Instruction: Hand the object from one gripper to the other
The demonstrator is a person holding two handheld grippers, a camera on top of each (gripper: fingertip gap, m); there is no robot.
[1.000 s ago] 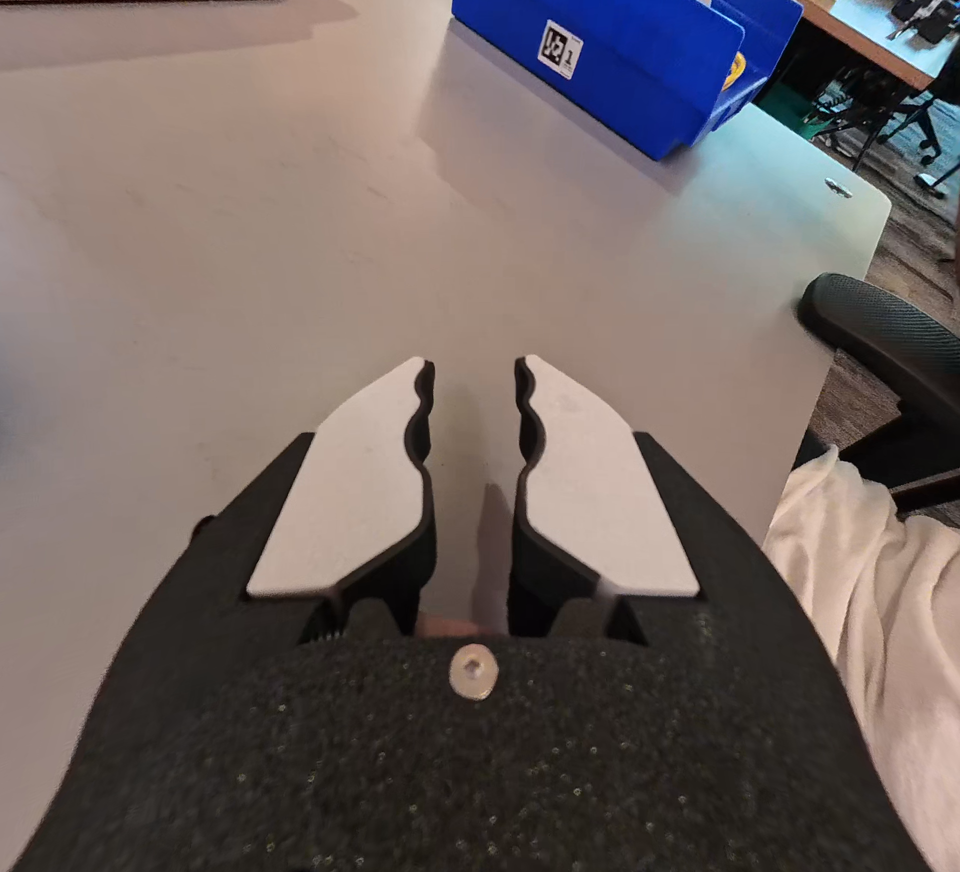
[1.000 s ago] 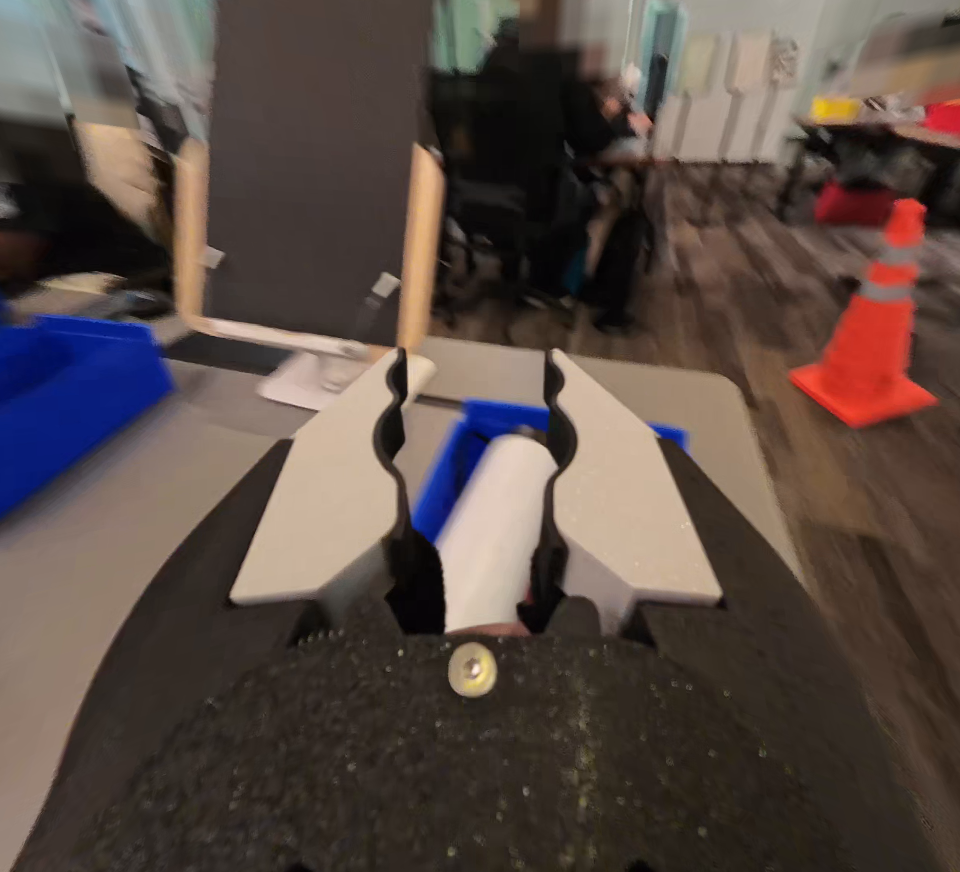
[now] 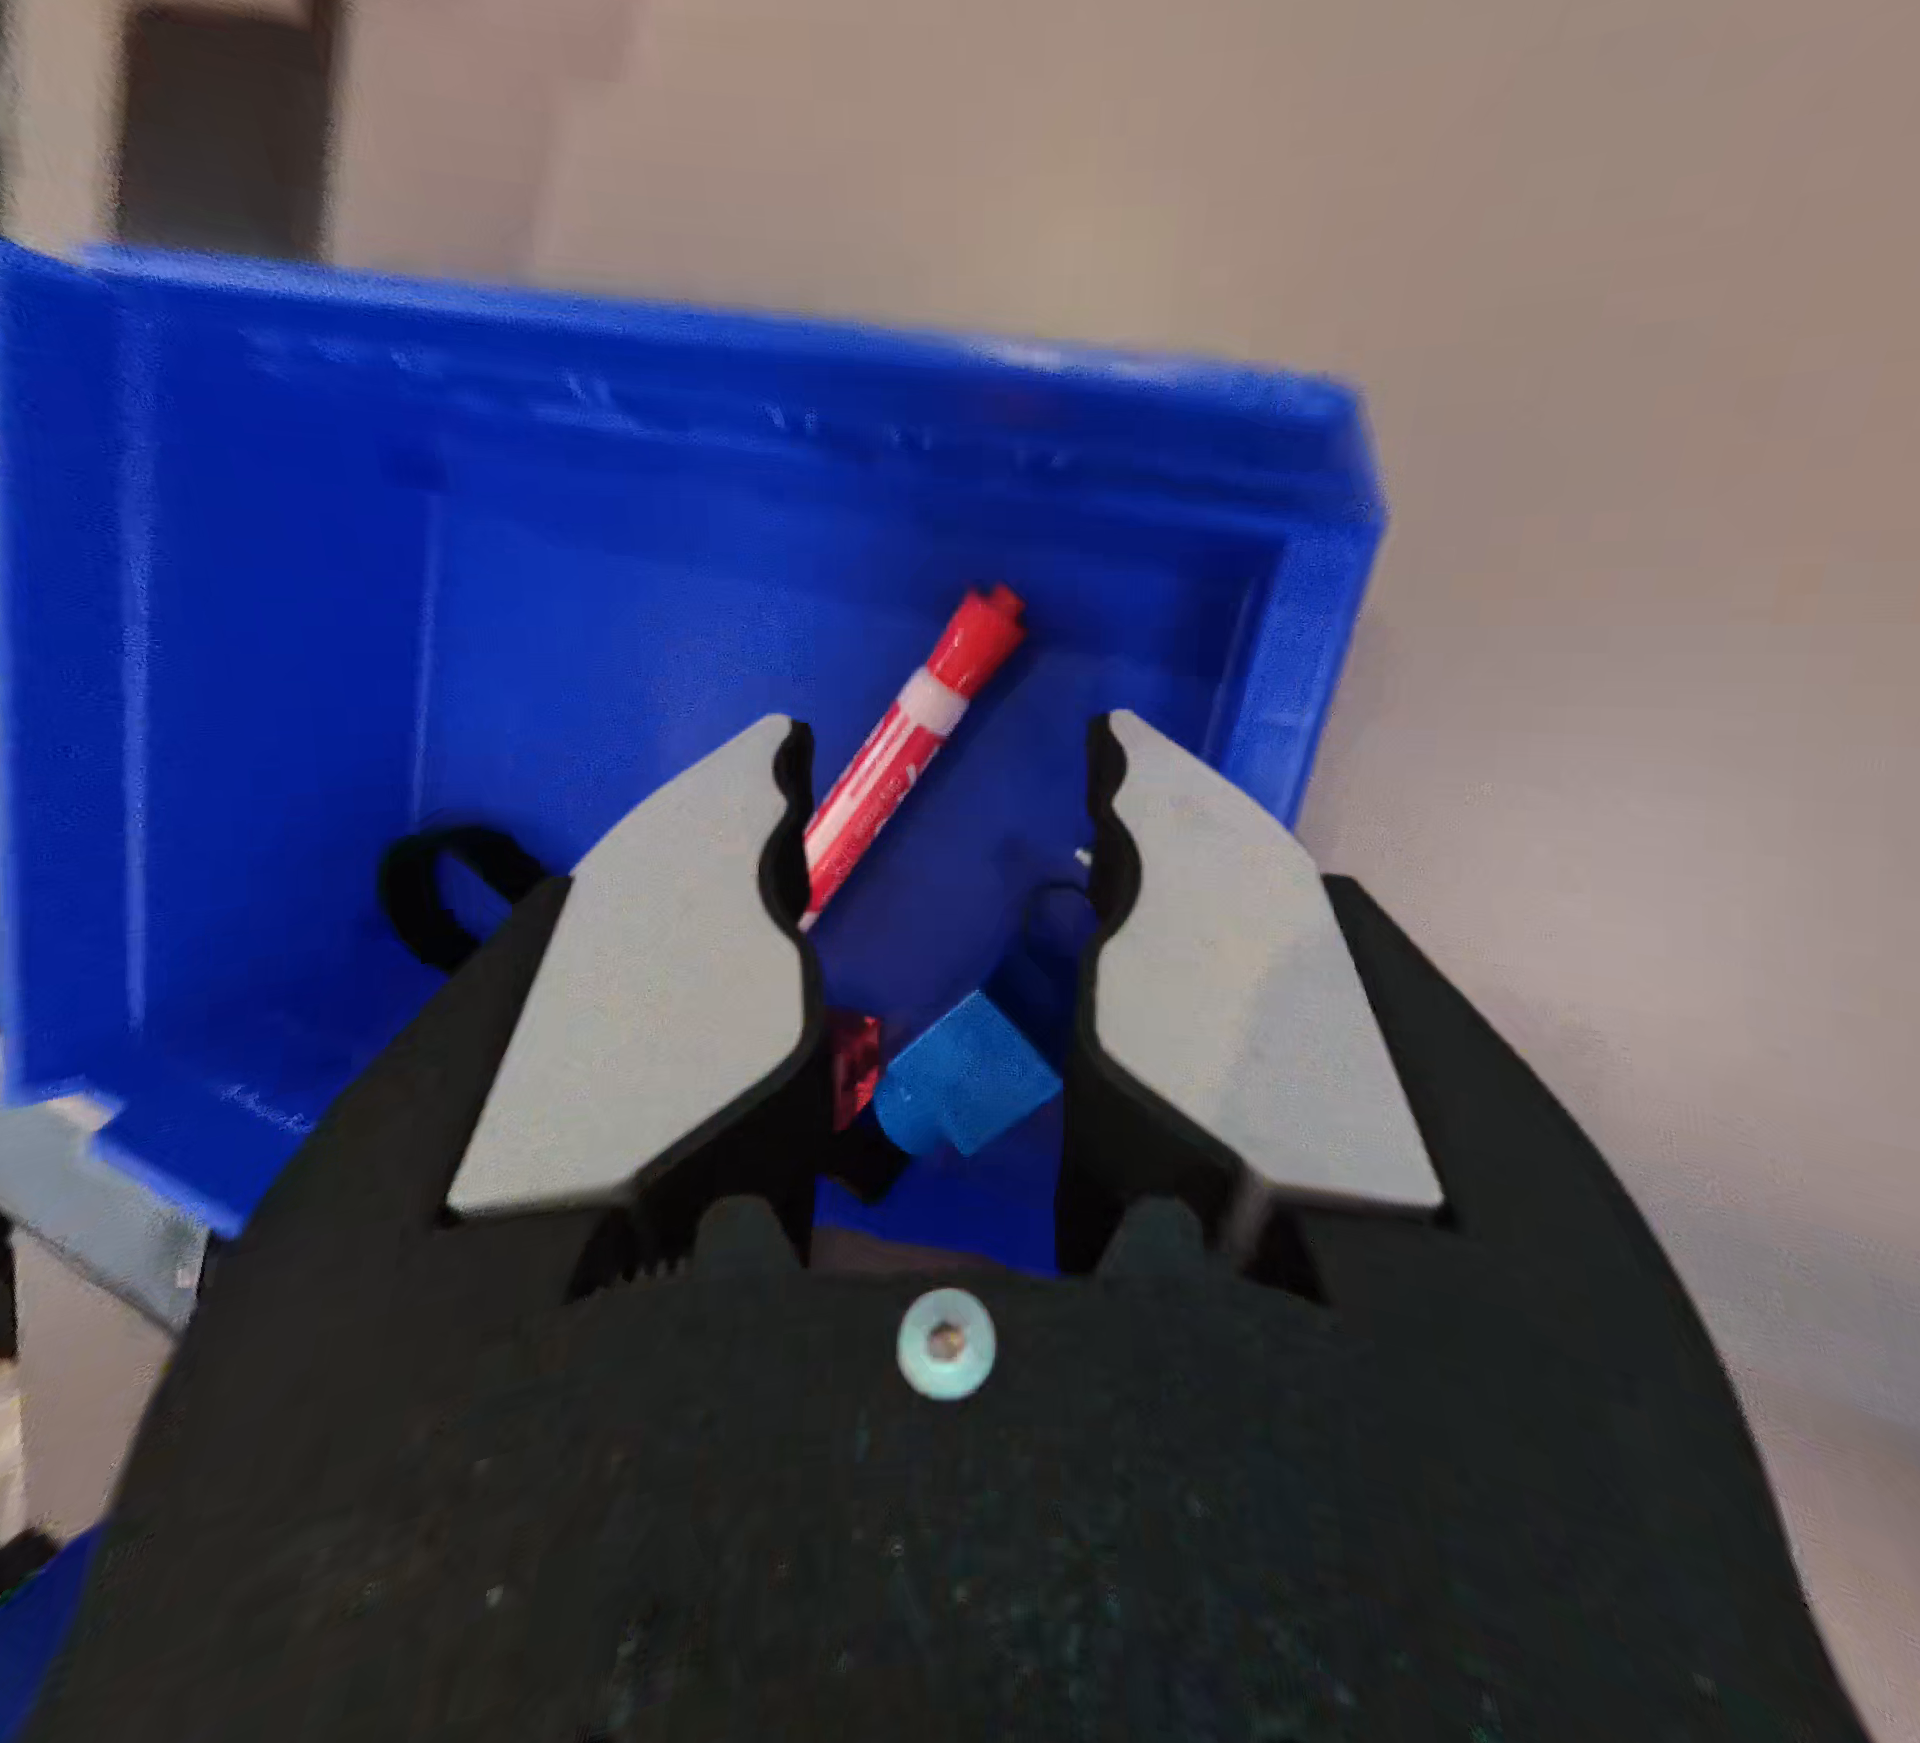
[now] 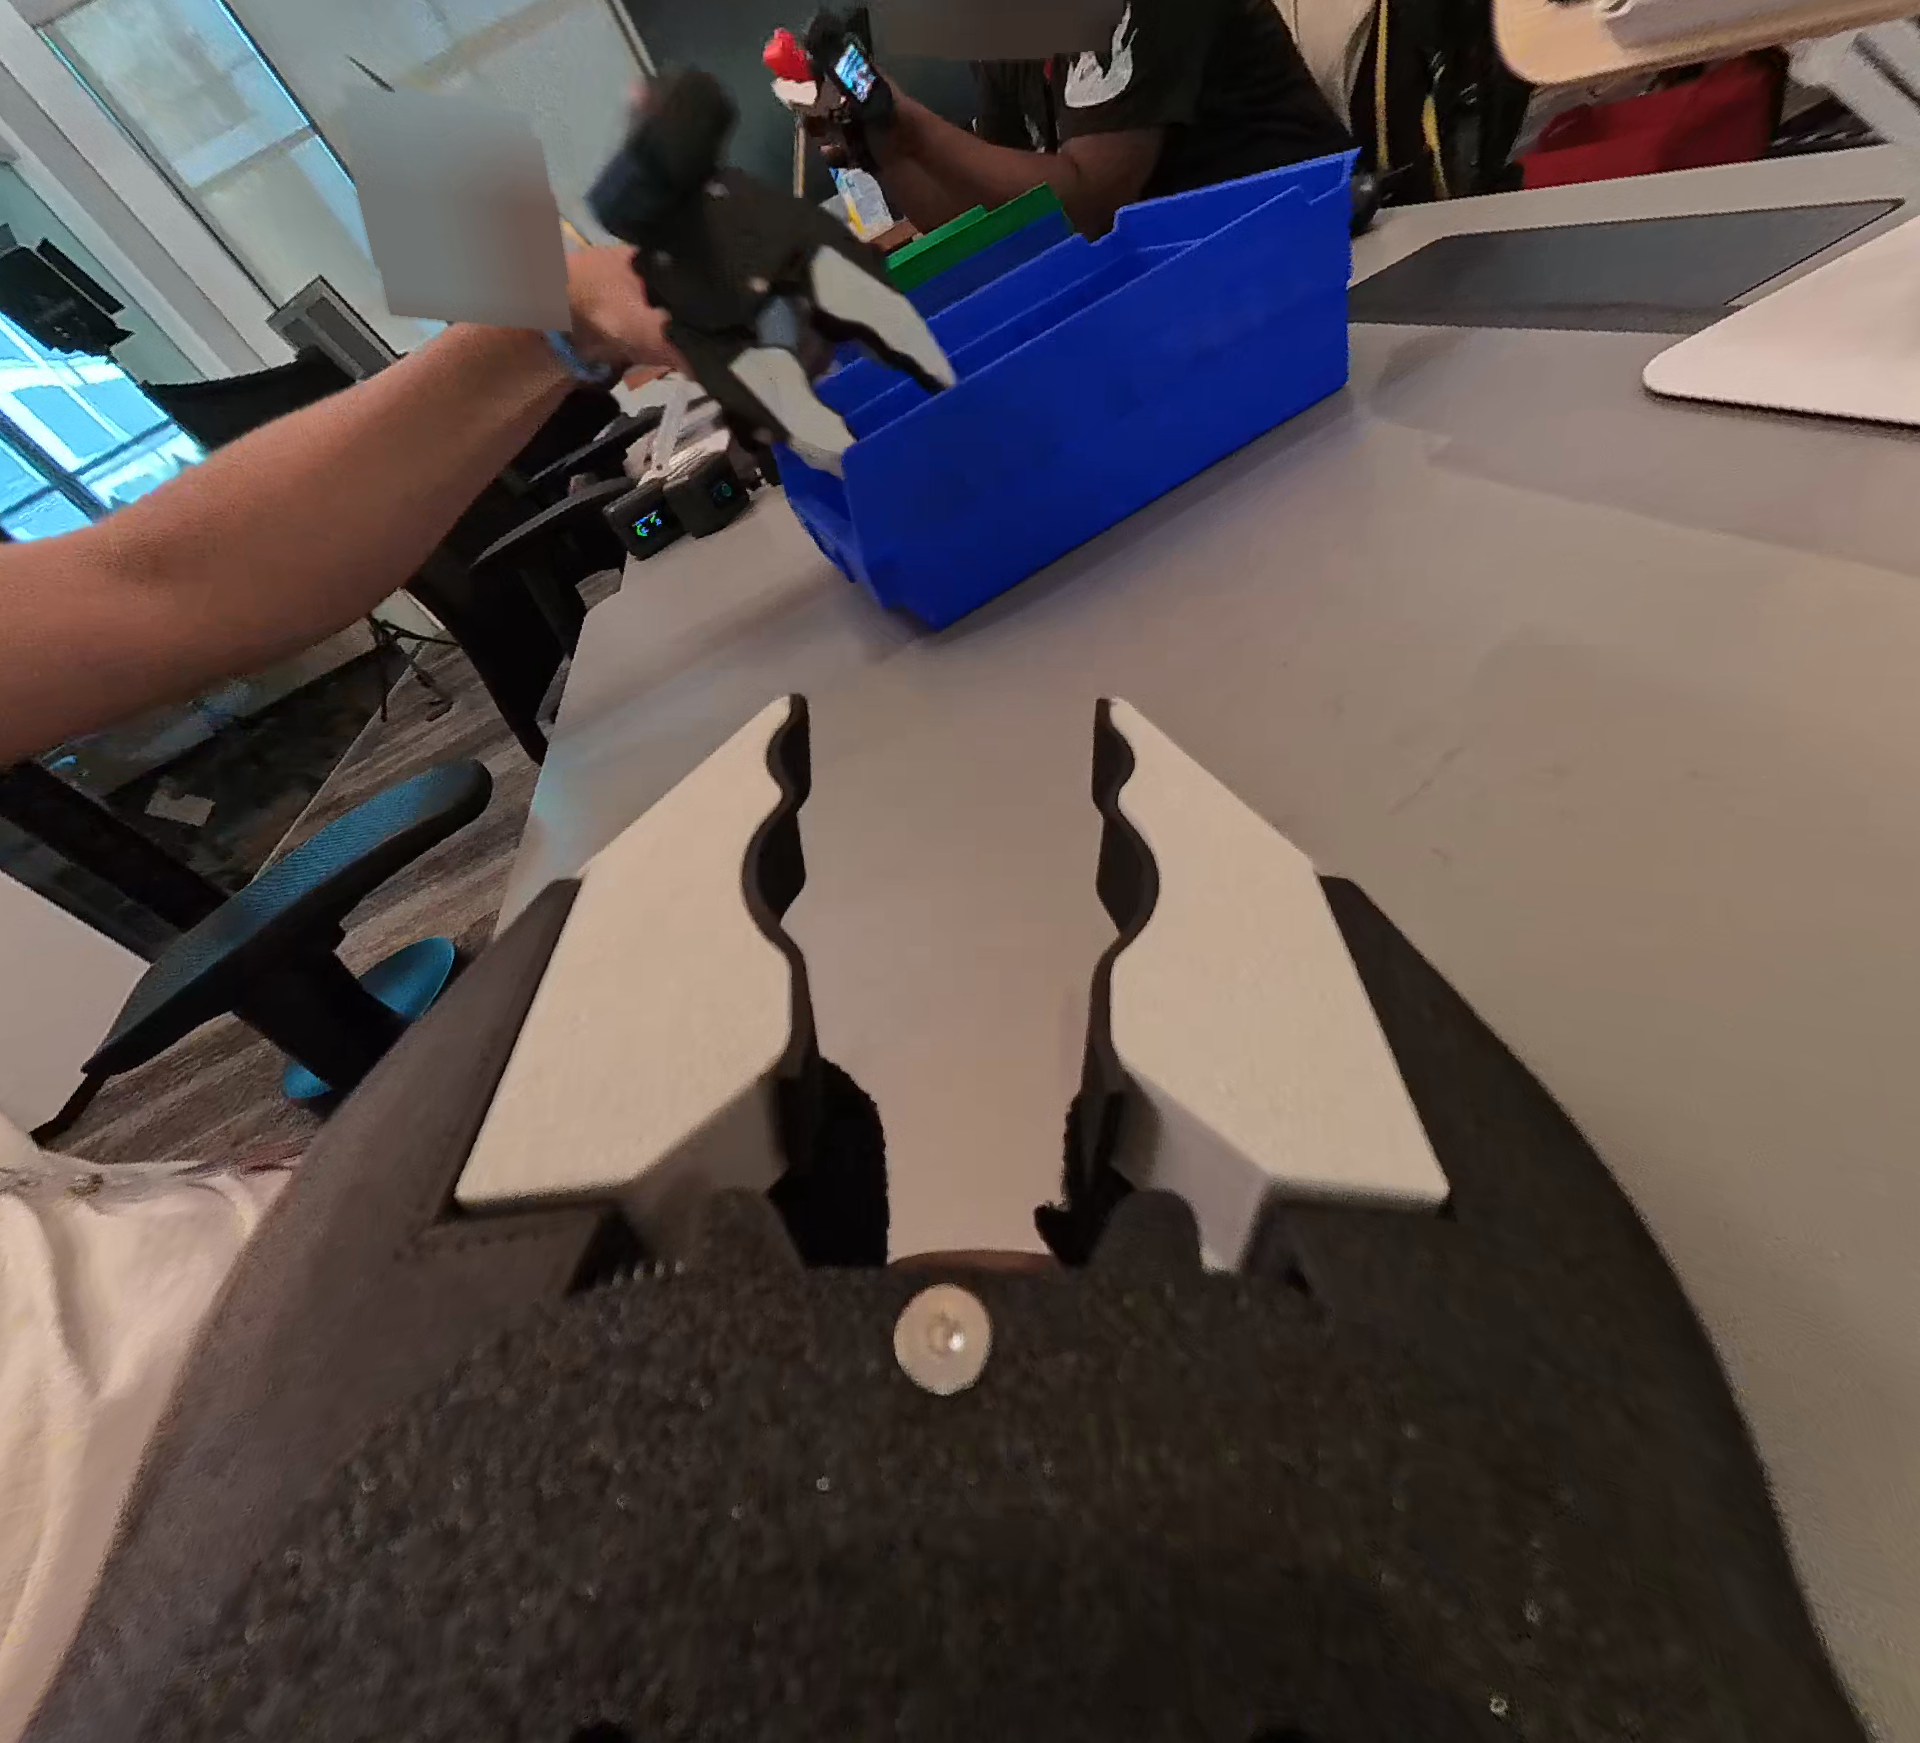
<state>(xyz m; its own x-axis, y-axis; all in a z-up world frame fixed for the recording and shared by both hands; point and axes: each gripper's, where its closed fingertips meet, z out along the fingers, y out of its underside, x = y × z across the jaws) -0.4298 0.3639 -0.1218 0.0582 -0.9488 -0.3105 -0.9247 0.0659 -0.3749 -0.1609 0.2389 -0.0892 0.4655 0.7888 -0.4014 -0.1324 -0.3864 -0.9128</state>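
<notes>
- Left wrist view: my left gripper [image 3: 943, 820] hangs over the blue bin [image 3: 312, 654] with its fingers spread wide and nothing between them. I judge I am at the pick-up step, before any hand-over.
- In the bin lies a red marker [image 3: 914, 753], slanted, its cap end pointing toward the far wall. Its lower end passes behind my left finger, so most of it sits in the gap between the tips but below them, not touched as far as I can tell.
- Nearer to me lie a small blue block [image 3: 966, 1085] and a bit of something red [image 3: 857, 1065] beside it; a black loop [image 3: 436, 893] shows to the left. The picture is blurred.
- Next move, as I see it: pick one thing, most likely the marker, turn the fingers square across it, lower and close.
- Right wrist view: my right gripper [image 4: 951, 820] waits above the bare grey table [image 4: 1558, 706], fingers apart and empty.
- Farther off, the left gripper [image 4: 831, 353] dips into the bin [image 4: 1091, 446], well apart from the right one, which must come closer to receive.
</notes>
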